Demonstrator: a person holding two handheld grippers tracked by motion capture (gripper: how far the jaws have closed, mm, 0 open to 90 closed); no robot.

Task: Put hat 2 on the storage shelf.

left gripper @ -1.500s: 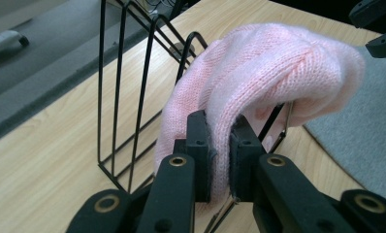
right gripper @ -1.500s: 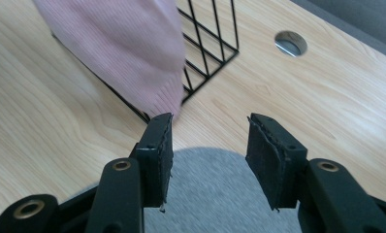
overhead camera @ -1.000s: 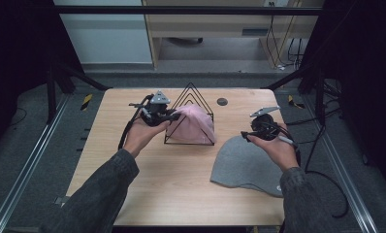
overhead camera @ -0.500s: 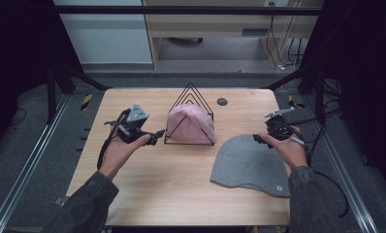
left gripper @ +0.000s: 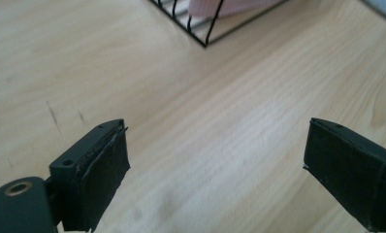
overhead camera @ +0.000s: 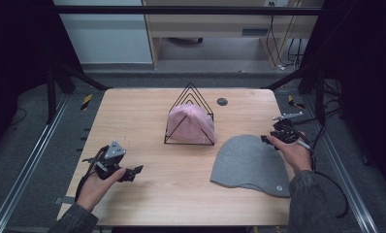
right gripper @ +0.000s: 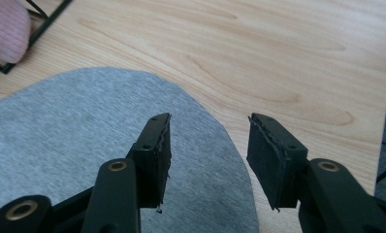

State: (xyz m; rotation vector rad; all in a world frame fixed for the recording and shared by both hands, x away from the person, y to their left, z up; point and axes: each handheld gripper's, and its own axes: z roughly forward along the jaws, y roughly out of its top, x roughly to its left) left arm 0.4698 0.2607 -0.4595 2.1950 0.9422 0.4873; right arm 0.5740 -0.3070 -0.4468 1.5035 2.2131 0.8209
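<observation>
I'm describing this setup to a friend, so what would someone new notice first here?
Probably the pink hat sitting inside the black wire rack at the middle of the wooden table. Next comes the grey hat lying flat at the right, with the right gripper at its far edge, jaws apart. The left gripper sits open over bare wood near the left front.

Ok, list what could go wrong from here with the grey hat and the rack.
1. The right gripper hangs over the grey hat's edge, jaws apart and just closing with nothing between them. They may pinch only a thin fold, which could slip out on lifting.
2. The pink hat already sits in the wire rack. Pushing the grey one in may well shove the light rack or knock the pink hat loose.
3. The left gripper is open, far from the rack, so nothing steadies it.
</observation>
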